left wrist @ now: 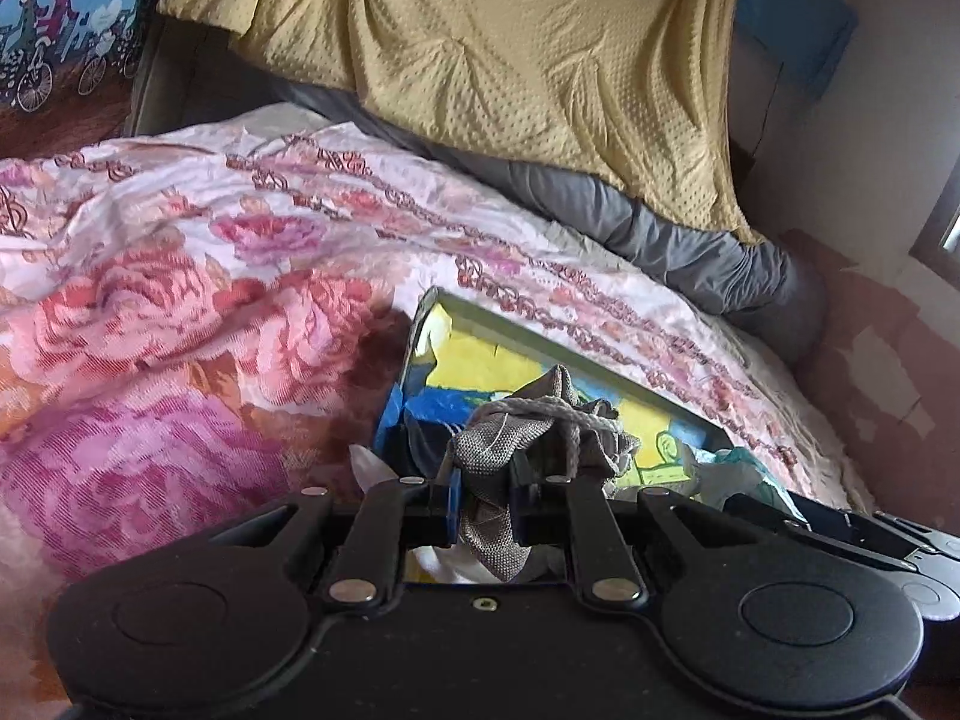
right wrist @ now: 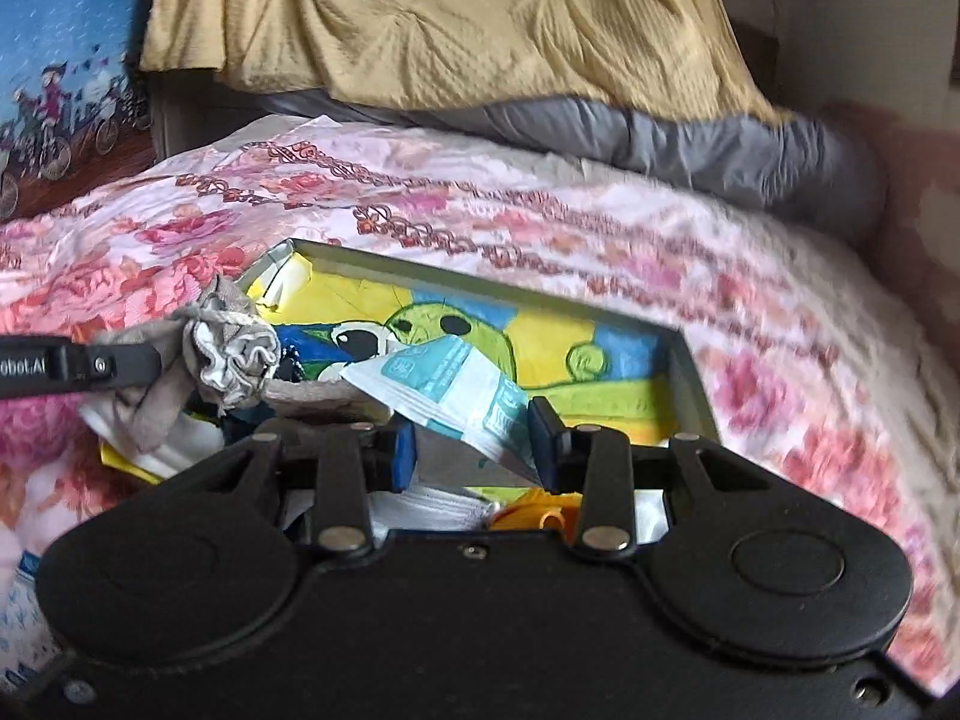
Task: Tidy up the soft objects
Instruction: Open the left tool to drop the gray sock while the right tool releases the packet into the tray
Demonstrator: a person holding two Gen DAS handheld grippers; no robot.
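My left gripper [left wrist: 486, 504] is shut on a grey woven drawstring pouch [left wrist: 528, 420] whose cord is wrapped around it. It hangs over the near left end of an open box [left wrist: 540, 336] with a yellow, blue and green cartoon lining. In the right wrist view the left gripper [right wrist: 159, 363] comes in from the left with the bunched pouch [right wrist: 234, 348]. My right gripper [right wrist: 474, 450] holds a white and teal packet [right wrist: 456, 384] between its blue pads, above the box [right wrist: 480, 291].
The box lies on a pink floral bedspread [left wrist: 180, 300]. Behind it are a grey quilt [left wrist: 690, 240] and a yellow textured blanket [left wrist: 510, 60]. A blue cartoon panel [left wrist: 54, 30] stands at left and a wall [left wrist: 870, 360] at right. An orange item [right wrist: 534, 516] and white wrappers lie in the box.
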